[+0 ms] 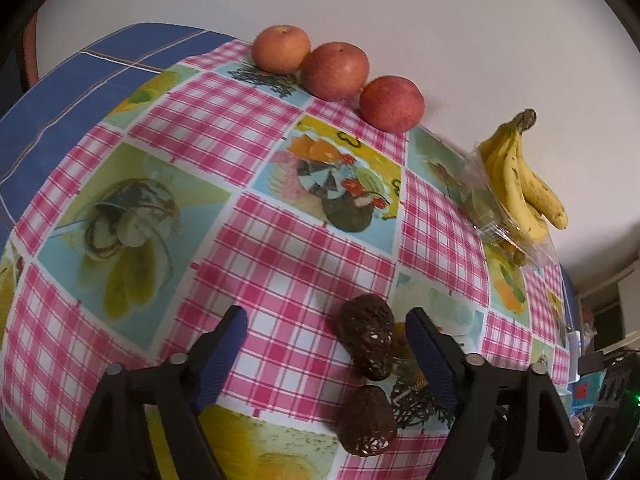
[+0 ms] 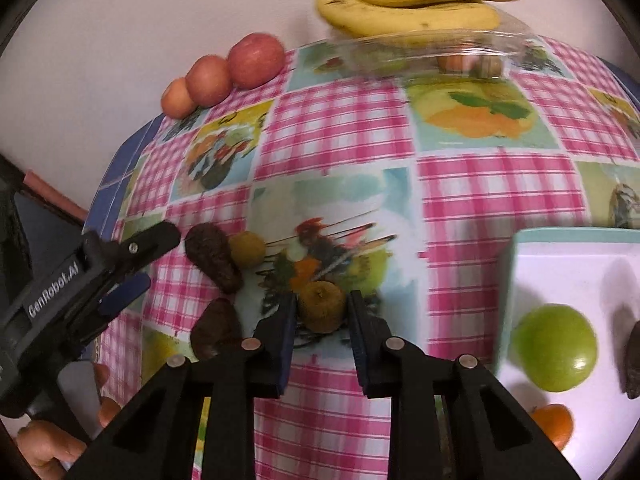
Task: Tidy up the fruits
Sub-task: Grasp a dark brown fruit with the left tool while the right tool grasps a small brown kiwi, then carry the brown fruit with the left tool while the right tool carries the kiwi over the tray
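Two dark avocados lie on the checked tablecloth, one (image 1: 366,336) between my open left gripper's (image 1: 326,340) fingers and one (image 1: 366,420) nearer the camera. In the right wrist view my right gripper (image 2: 322,316) is shut on a brownish-yellow fruit (image 2: 322,306). The avocados (image 2: 214,258) (image 2: 214,328) and a small yellow fruit (image 2: 248,248) lie to its left, with the left gripper (image 2: 154,256) beside them. A white tray (image 2: 560,264) at the right holds a green apple (image 2: 554,354), an orange (image 2: 554,424) and a dark fruit (image 2: 632,360).
Three red apples (image 1: 336,70) (image 2: 224,74) line the wall at the table's far edge. A banana bunch (image 1: 520,176) (image 2: 412,4) rests on a clear plastic pack (image 2: 432,50) of fruit. The blue table edge (image 1: 60,92) falls away at the left.
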Demonstrator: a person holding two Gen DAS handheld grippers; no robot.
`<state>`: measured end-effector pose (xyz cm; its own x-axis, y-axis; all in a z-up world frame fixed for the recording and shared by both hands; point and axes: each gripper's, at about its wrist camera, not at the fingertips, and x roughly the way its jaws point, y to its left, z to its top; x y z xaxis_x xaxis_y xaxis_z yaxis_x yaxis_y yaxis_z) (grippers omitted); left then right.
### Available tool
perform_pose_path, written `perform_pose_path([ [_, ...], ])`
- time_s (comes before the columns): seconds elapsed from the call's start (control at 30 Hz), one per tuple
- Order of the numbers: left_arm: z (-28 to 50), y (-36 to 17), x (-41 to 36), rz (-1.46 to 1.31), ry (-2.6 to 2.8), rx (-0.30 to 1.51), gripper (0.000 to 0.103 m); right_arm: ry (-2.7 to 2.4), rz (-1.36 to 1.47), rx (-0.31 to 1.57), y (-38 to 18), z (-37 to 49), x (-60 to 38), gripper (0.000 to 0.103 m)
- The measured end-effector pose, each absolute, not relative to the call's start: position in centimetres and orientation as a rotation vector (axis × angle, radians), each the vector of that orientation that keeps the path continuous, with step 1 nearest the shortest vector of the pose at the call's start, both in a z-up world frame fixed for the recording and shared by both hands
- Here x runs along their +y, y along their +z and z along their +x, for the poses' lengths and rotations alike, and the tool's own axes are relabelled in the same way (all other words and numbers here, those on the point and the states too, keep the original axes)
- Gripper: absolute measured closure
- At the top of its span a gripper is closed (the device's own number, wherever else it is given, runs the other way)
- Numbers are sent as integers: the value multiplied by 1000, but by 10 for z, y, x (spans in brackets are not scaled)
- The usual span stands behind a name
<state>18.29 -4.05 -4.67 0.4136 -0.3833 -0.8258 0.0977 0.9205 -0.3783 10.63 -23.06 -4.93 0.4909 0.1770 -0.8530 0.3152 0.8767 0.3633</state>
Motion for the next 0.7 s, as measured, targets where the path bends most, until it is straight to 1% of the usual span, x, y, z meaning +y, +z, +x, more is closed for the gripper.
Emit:
perform_pose_path([
  [0.03,183,-48,-43,-293,-313,1111,28,-105,521,1066,-49,105,-236,76],
  [0.17,184,-53,-50,-328,-349,1124,37,-140,556,1067,-51,99,-253,76],
  [0.37,184,-59,-54,-363,-366,1143,59,-148,570,1064,-51,93,-262,76],
  [0.4,184,-59,-54,-375,-376,1144,66,-148,570,1065,-51,94,-261,76],
  [0.43,184,-59,-54,-382,-379,1145,67,-148,571,1065,-51,93,-261,76],
  [0.7,175,-44,-39,-422,-361,1127,67,-154,561,1060,-47,86,-261,76],
])
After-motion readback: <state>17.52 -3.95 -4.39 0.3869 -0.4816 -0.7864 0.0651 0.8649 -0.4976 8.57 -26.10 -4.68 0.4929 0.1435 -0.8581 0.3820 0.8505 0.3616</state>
